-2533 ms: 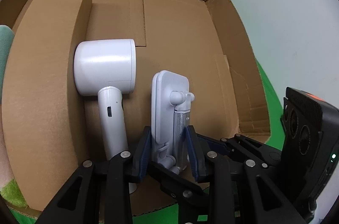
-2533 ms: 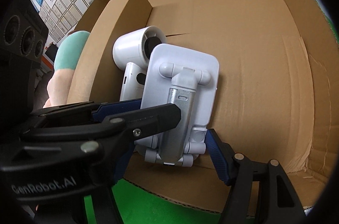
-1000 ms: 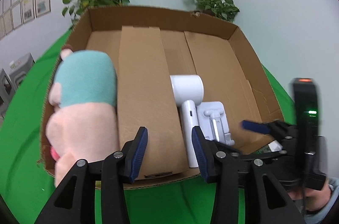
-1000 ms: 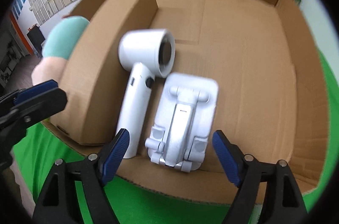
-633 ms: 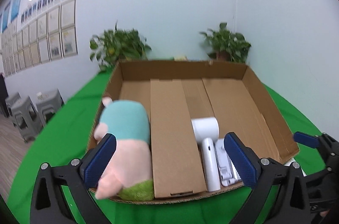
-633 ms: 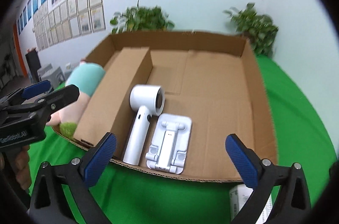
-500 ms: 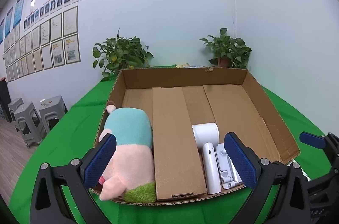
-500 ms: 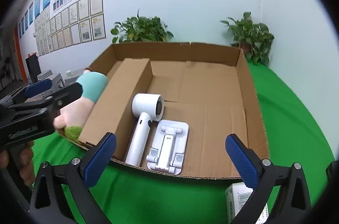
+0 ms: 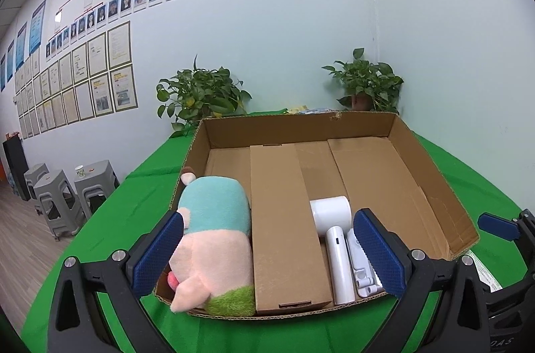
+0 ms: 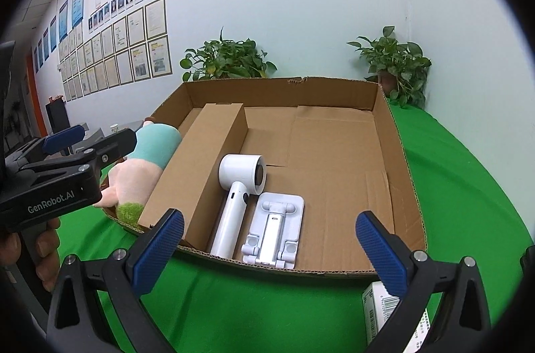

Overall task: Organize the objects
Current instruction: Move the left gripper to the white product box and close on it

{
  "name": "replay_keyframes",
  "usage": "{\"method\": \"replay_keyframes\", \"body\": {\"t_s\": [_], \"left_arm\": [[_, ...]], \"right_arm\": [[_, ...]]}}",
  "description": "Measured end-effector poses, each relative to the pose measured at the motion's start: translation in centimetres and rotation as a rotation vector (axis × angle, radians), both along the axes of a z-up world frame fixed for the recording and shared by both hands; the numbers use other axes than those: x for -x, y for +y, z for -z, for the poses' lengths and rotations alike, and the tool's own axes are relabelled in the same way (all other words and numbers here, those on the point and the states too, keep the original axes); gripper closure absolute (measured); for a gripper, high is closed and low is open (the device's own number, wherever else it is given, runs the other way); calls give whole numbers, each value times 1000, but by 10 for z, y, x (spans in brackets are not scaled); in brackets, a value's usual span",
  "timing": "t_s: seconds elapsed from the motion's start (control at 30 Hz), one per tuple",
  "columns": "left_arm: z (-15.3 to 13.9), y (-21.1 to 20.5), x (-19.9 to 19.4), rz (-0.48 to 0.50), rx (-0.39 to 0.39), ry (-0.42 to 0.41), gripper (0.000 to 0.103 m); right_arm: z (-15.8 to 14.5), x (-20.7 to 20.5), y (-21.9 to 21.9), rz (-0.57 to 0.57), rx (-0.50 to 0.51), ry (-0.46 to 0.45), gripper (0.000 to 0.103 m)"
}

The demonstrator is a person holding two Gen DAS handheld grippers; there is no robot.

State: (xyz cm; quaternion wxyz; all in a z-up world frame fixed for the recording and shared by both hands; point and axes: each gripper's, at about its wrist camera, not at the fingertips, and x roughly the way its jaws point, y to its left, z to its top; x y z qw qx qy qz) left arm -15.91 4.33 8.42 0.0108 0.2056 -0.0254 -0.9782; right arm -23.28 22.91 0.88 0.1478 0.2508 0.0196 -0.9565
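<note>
Both grippers hovered before the box, holding nothing.
Left gripper (image 9: 267, 252) and right gripper (image 10: 269, 247) fingers gaped wide; dryer (image 10: 239, 196) and stand (image 10: 274, 231) lay lower centre in box (image 10: 394, 132); plush (image 9: 214, 236) lower left.

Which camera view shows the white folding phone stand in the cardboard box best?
The right wrist view: the white folding phone stand lies fully visible, hinge arm up, beside the white hair dryer. In the left wrist view, only a sliver shows behind a blue finger pad of the left claw.

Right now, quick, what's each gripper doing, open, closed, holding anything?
Left gripper: open, holding nothing.
Right gripper: open, holding nothing.
</note>
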Motion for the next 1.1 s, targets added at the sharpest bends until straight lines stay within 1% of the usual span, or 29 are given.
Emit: {"method": "replay_keyframes", "body": {"t_s": [0.23, 0.43, 0.63, 0.73, 0.8, 0.87, 0.97, 1.1], "left_arm": [[5, 12, 3, 9, 11, -20, 1], [12, 14, 10, -10, 33, -46, 1], [19, 12, 10, -3, 45, -61, 1], [24, 14, 8, 8, 47, -73, 0], [30, 13, 4, 30, 39, -90, 0], [38, 11, 2, 57, 17, -120, 0], [53, 11, -2, 107, -21, -172, 0], [70, 16, -8, 149, -48, -212, 0]], "right_arm": [[0, 3, 6, 16, 19, -4, 1], [3, 0, 7, 1, 33, -13, 1], [6, -7, 16, 0, 53, -31, 1], [13, -12, 27, 20, 53, -62, 1], [21, -19, 40, 44, 24, -88, 1], [31, -26, 55, 79, -16, -113, 1], [48, -37, 83, 153, -40, -178, 1], [63, -45, 109, 218, -89, -253, 1]]}}
